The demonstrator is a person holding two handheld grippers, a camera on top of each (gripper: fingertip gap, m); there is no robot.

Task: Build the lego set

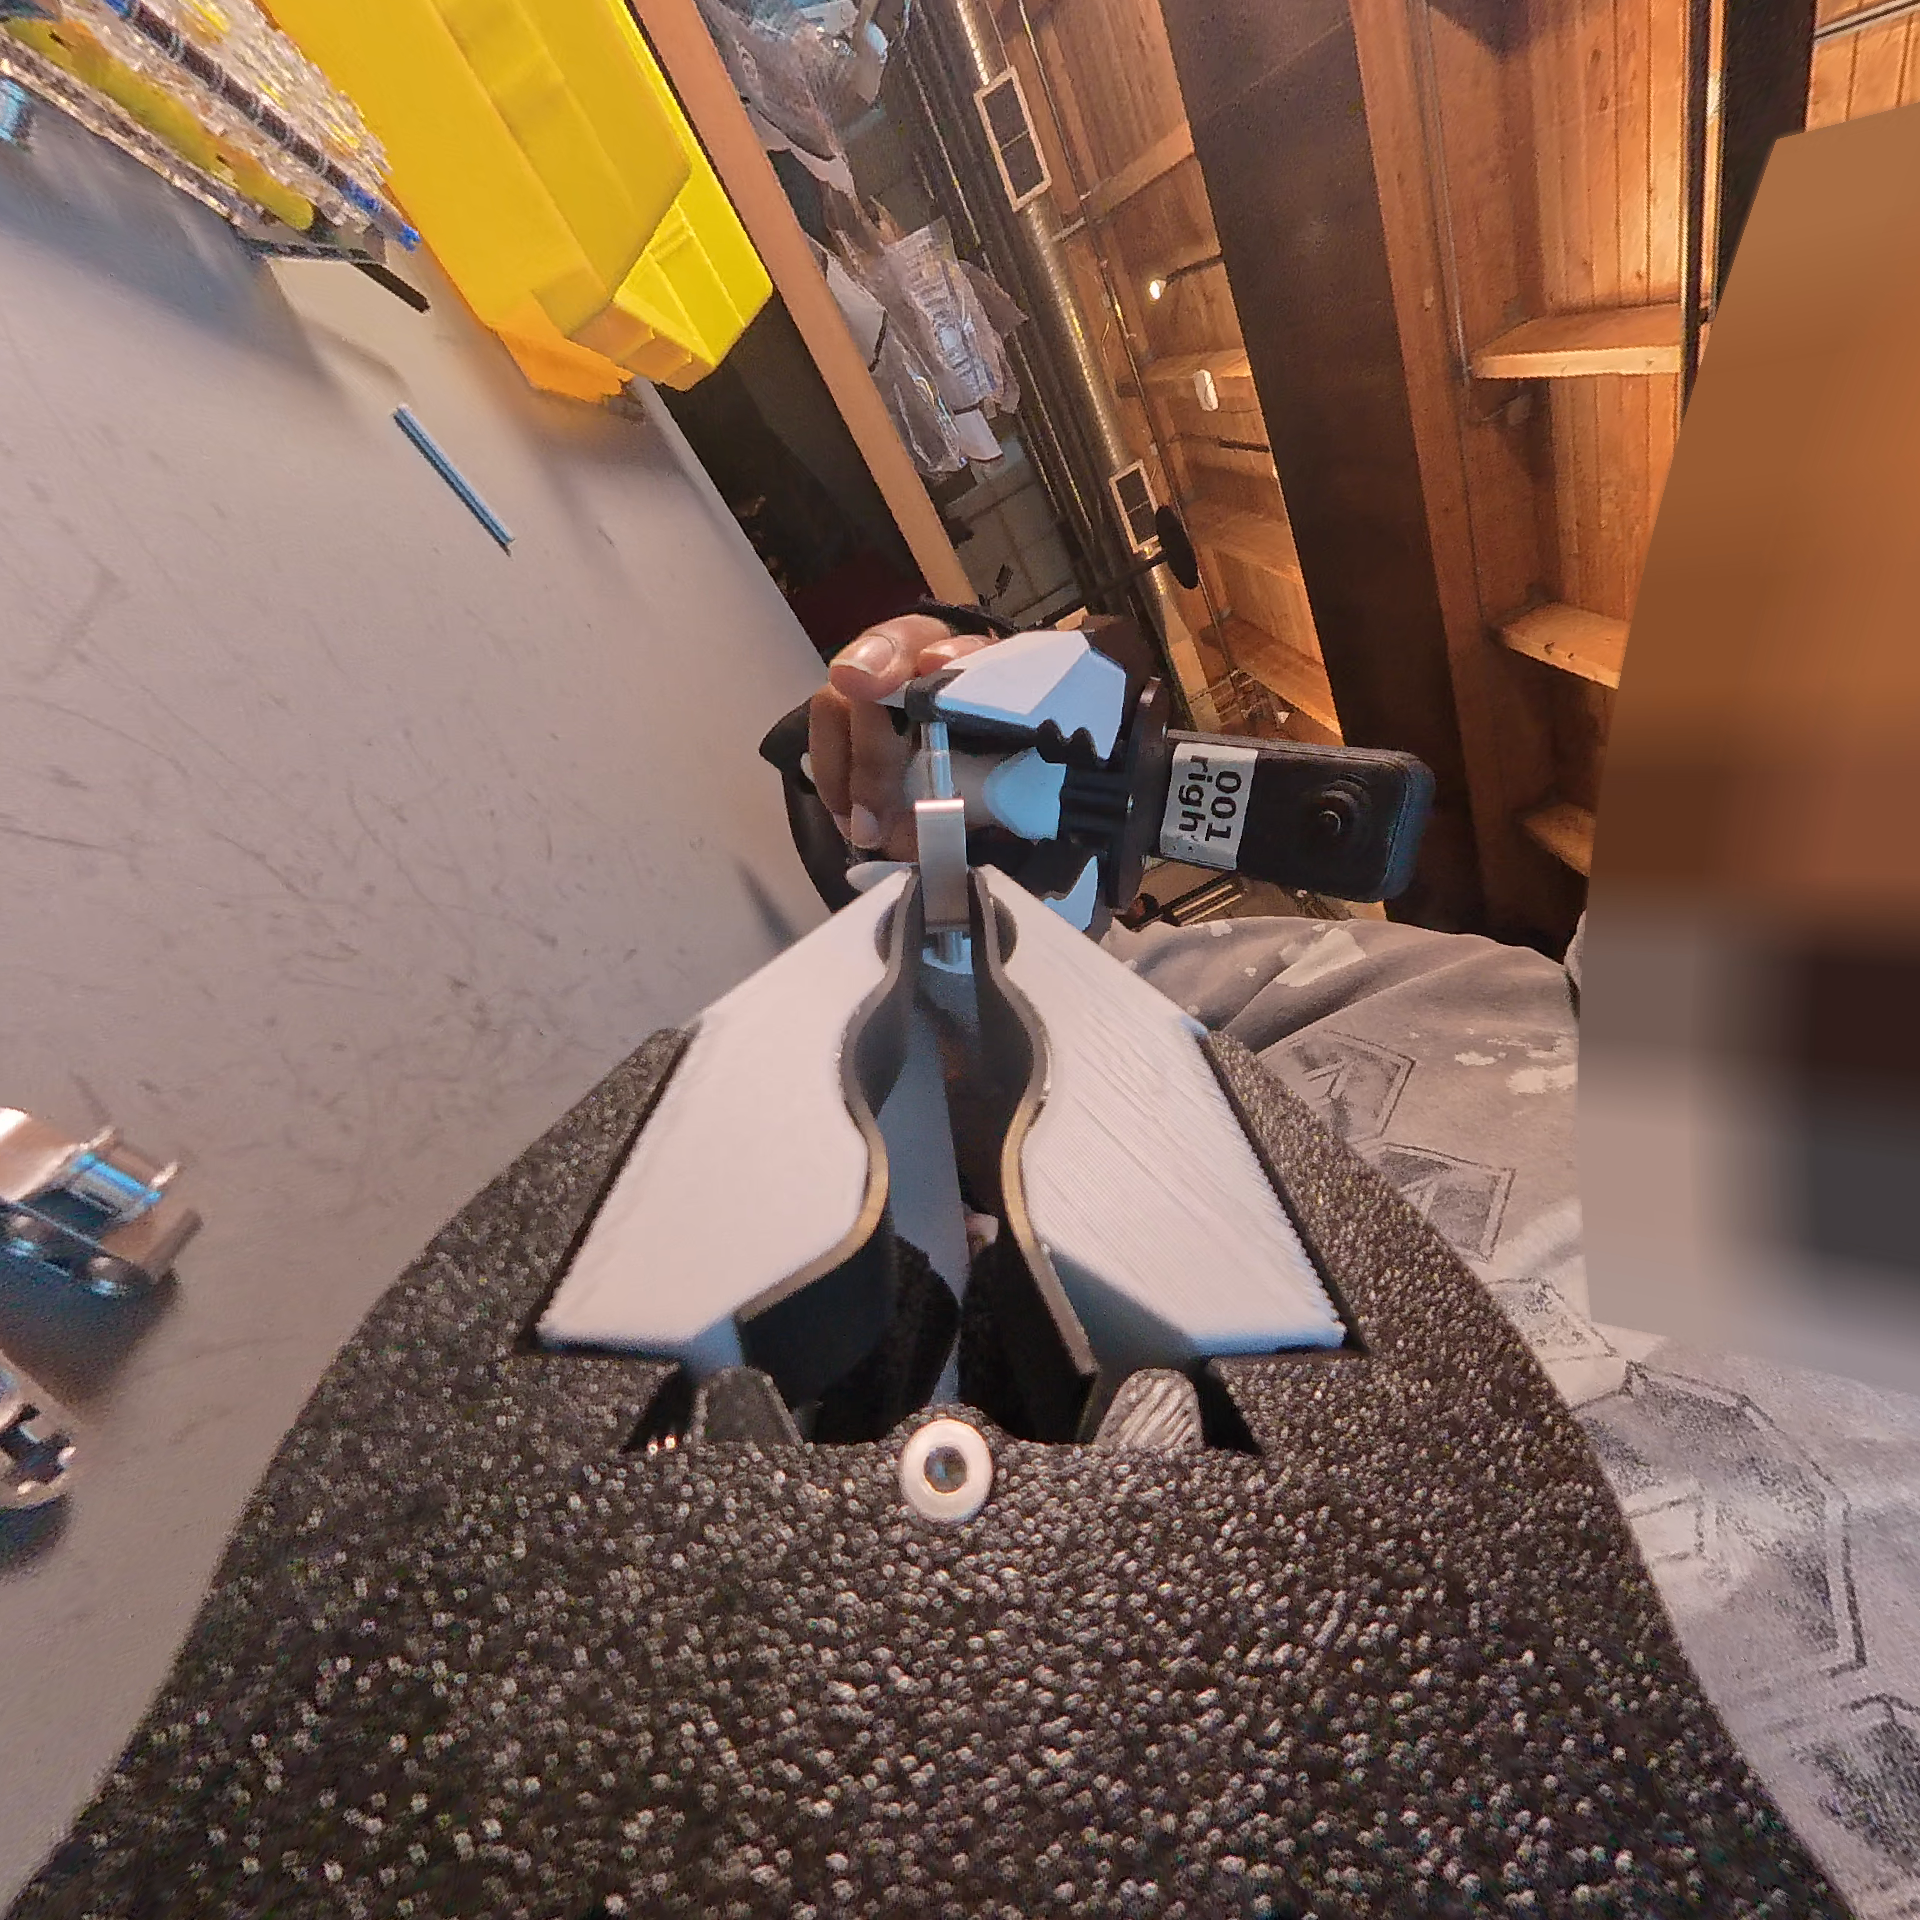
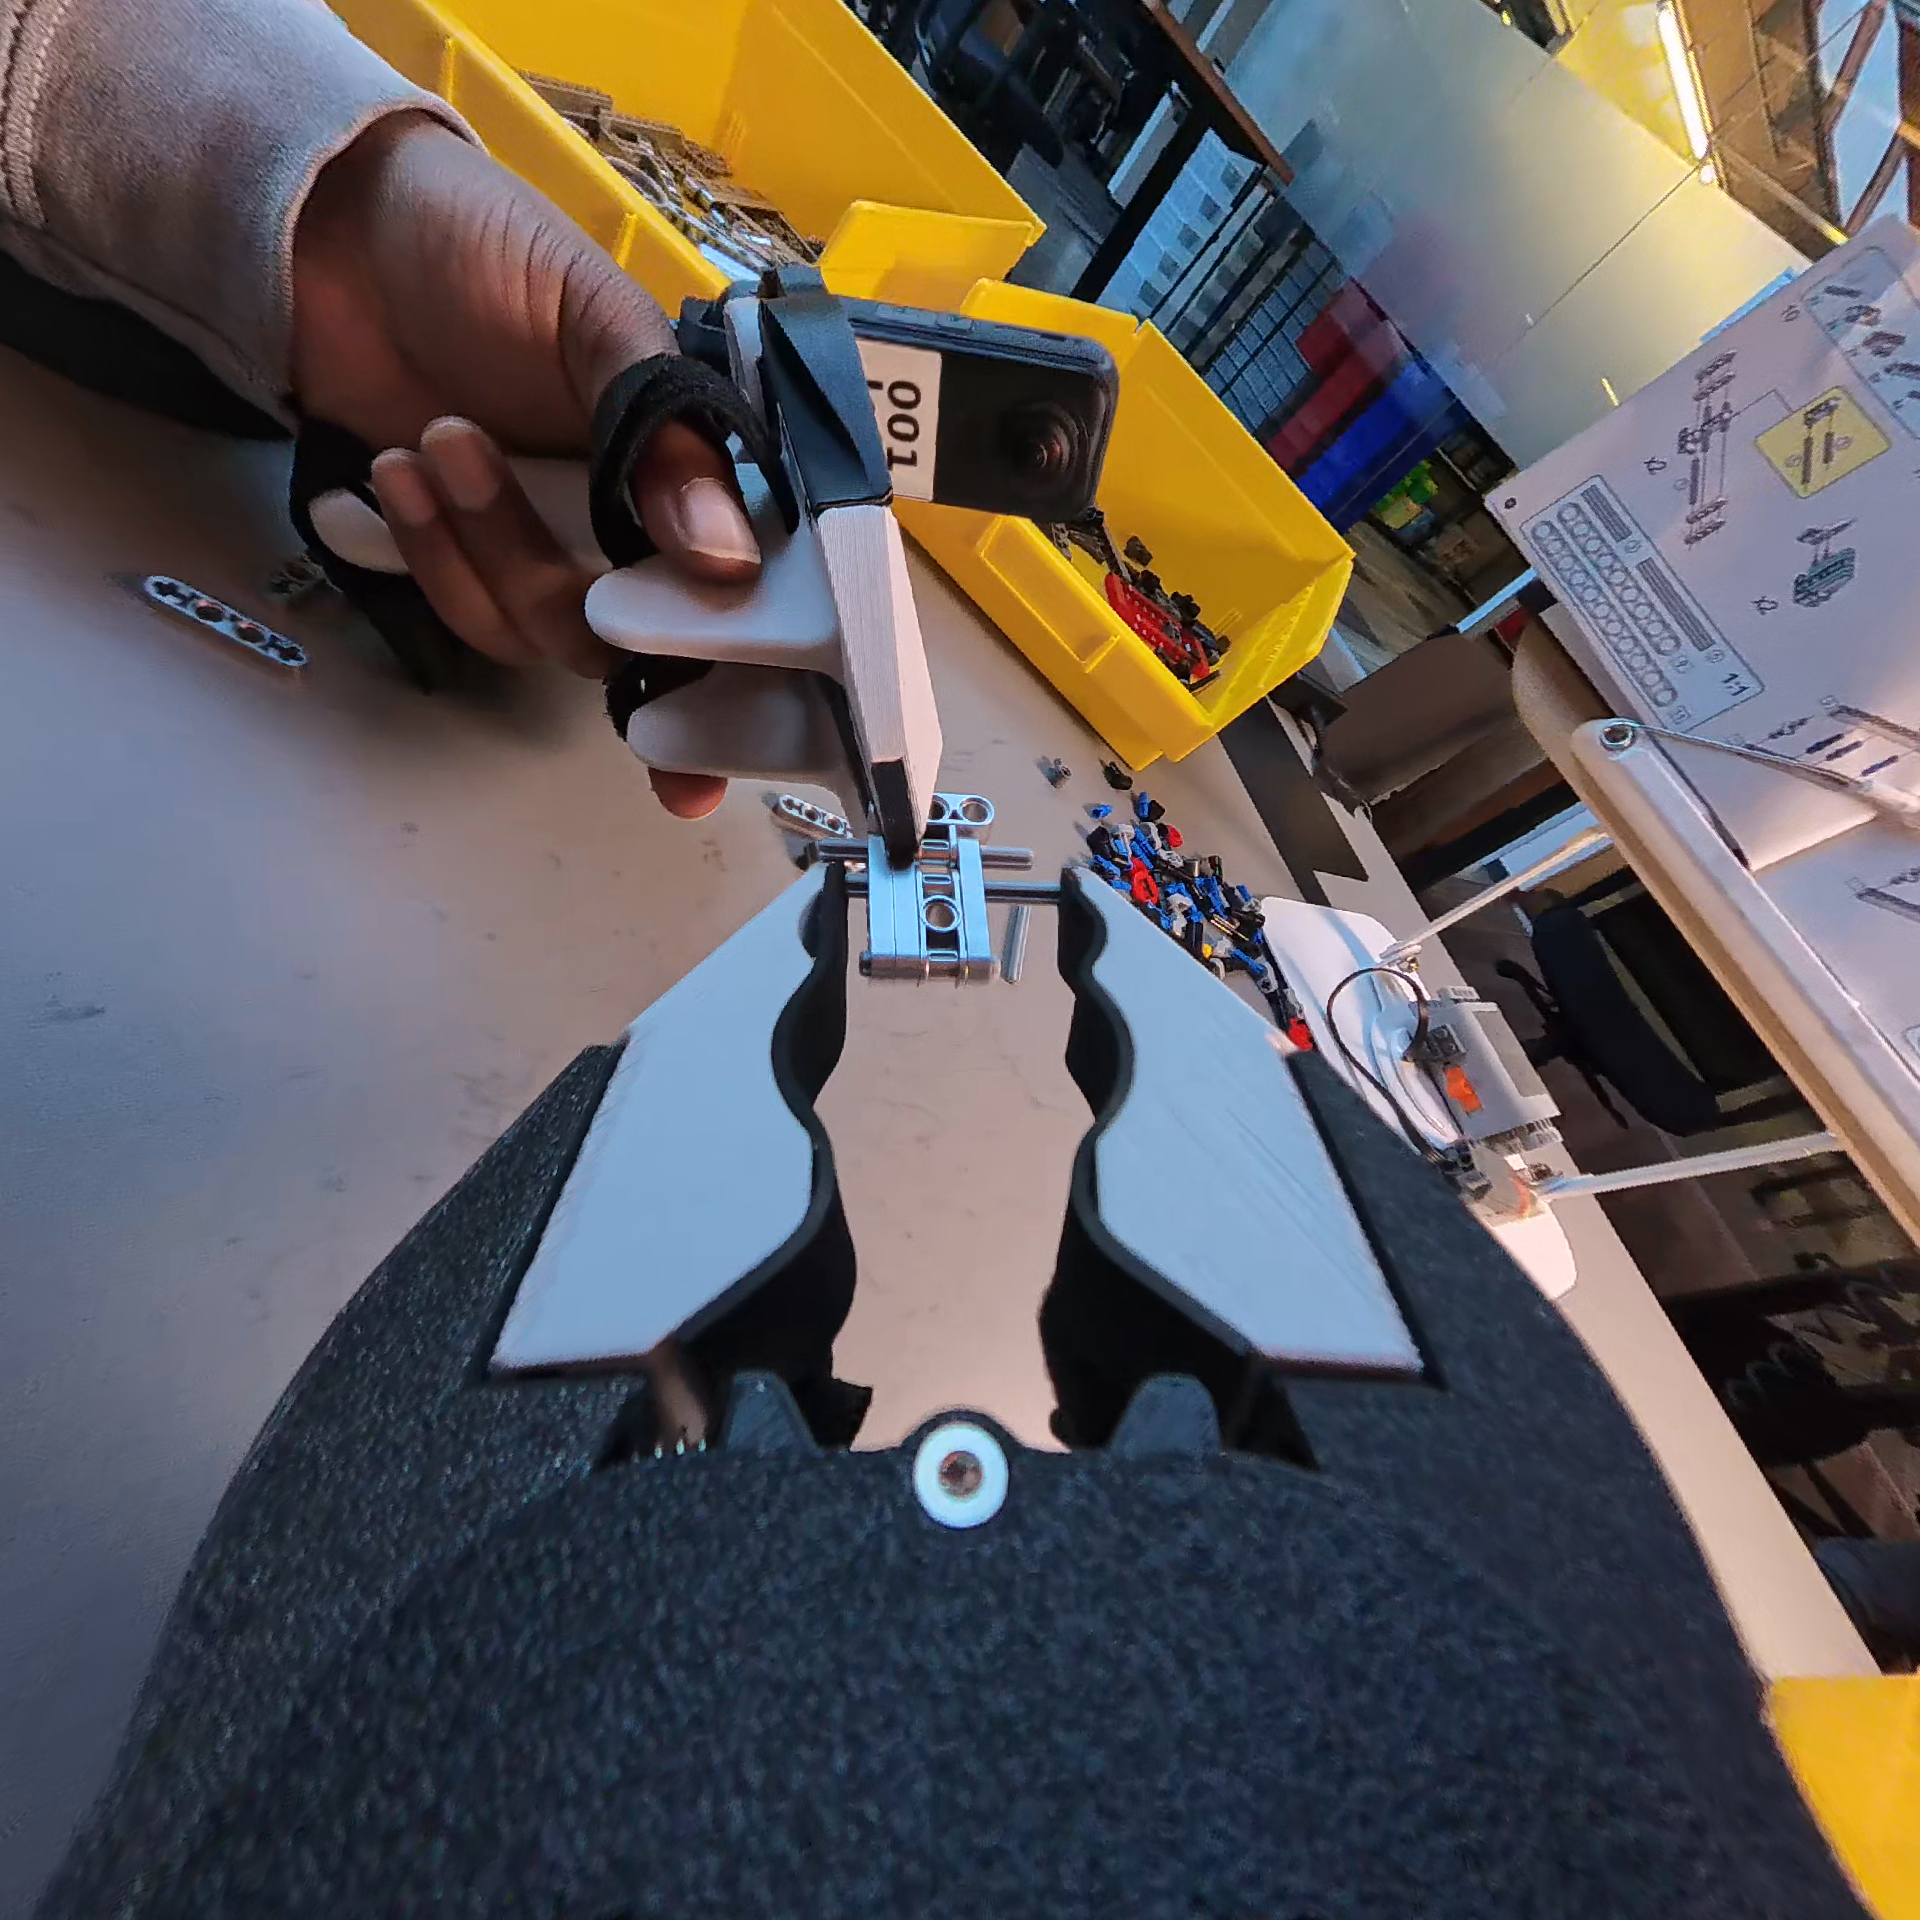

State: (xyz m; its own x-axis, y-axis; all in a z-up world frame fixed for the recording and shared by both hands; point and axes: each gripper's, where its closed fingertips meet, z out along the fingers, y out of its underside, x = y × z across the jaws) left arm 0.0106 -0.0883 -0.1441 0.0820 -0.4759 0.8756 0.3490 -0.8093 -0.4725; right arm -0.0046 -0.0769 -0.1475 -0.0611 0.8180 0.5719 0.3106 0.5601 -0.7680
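A small grey assembly of beams on thin axles (image 2: pixel 935 920) hangs just above the pale table (image 2: pixel 312 987). My left gripper (image 2: pixel 896 836), held by a hand, comes down from above and is shut on the assembly's upper left part. In the left wrist view, my left gripper (image 1: pixel 943 896) pinches a grey beam (image 1: pixel 940 847) at its tips. My right gripper (image 2: pixel 945 904) is open, with its fingertips (image 2: pixel 821 914) on either side of the assembly, close to the ends of an axle. It also shows beyond the beam in the left wrist view (image 1: pixel 1029 779).
Yellow bins (image 2: pixel 1174 582) with parts stand at the back. A pile of small blue, red and black pins (image 2: pixel 1174 883) lies to the right. A grey motor box with wire (image 2: pixel 1475 1081) and an instruction sheet on a stand (image 2: pixel 1714 540) are further right. A loose beam (image 2: pixel 223 618) lies left. My left and right fingertips are right by each other.
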